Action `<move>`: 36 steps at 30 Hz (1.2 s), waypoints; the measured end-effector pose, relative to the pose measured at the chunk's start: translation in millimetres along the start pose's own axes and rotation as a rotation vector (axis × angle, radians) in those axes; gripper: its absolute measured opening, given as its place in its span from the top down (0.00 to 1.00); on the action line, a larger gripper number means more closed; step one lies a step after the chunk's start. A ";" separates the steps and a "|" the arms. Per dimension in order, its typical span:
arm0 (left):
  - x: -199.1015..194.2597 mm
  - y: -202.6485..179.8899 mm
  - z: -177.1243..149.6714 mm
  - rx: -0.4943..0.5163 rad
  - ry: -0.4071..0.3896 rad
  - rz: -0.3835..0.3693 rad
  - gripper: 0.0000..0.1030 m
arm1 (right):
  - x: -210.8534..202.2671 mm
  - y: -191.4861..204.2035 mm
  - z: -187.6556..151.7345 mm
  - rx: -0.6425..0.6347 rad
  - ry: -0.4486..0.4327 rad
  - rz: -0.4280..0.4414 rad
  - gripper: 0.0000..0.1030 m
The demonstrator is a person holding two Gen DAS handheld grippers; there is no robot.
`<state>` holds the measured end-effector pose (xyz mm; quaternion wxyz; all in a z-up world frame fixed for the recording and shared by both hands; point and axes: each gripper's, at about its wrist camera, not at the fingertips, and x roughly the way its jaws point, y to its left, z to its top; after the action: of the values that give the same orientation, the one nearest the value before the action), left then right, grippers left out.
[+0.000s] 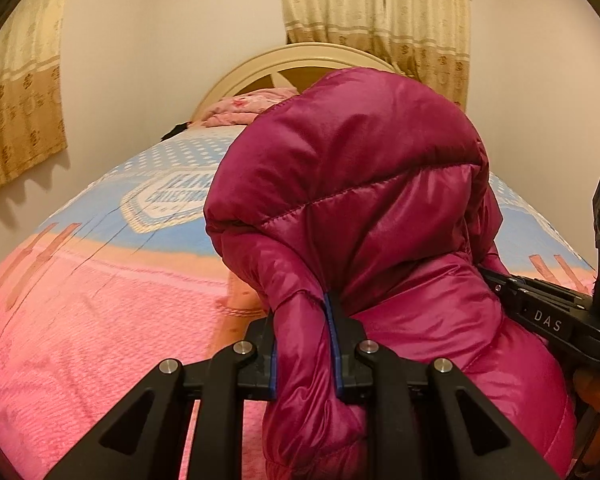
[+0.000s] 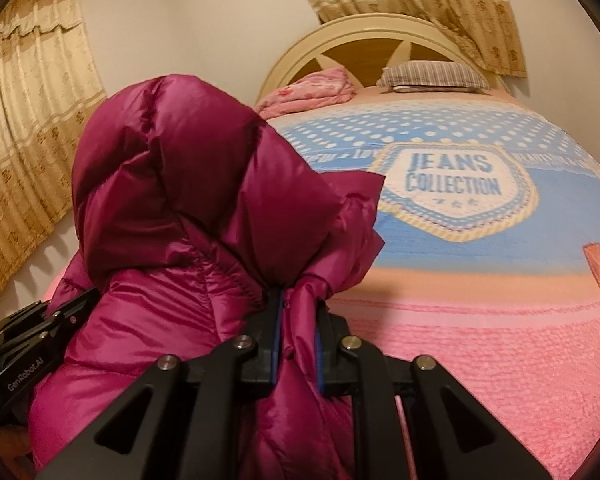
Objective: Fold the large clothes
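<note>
A magenta quilted puffer jacket (image 1: 364,184) is held up above the near end of the bed. My left gripper (image 1: 304,344) is shut on a fold of it, with fabric bulging between the blue pads. My right gripper (image 2: 298,340) is shut on another fold of the same jacket (image 2: 188,184). The jacket's hood and upper body puff up between the two grippers and hide part of the bed. The right gripper shows at the right edge of the left wrist view (image 1: 548,316), and the left gripper shows at the left edge of the right wrist view (image 2: 32,344).
The bed is covered by a pink and blue blanket (image 2: 480,320) with a "JEANS COLLECTION" badge. A pink bundle (image 2: 312,90) and a striped pillow (image 2: 432,74) lie by the cream headboard (image 2: 364,28). Beige curtains (image 2: 28,128) hang on the walls.
</note>
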<state>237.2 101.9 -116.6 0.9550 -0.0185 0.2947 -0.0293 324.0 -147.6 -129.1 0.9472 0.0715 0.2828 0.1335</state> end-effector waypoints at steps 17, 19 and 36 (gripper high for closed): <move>-5.5 55.2 -9.5 -0.079 0.002 0.074 0.82 | 37.4 66.7 1.7 -0.100 0.053 0.077 0.85; -2.6 59.5 -9.9 -0.090 0.009 0.078 0.82 | 42.9 73.3 1.0 -0.108 0.063 0.080 0.85; 13.3 85.7 -32.7 -0.119 0.064 0.120 0.82 | 71.8 95.6 -8.3 -0.135 0.135 0.099 0.85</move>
<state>233.7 186.0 -155.6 0.9423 -0.0564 0.3270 0.0449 356.9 -34.9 -152.9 0.9208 0.0123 0.3325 0.2034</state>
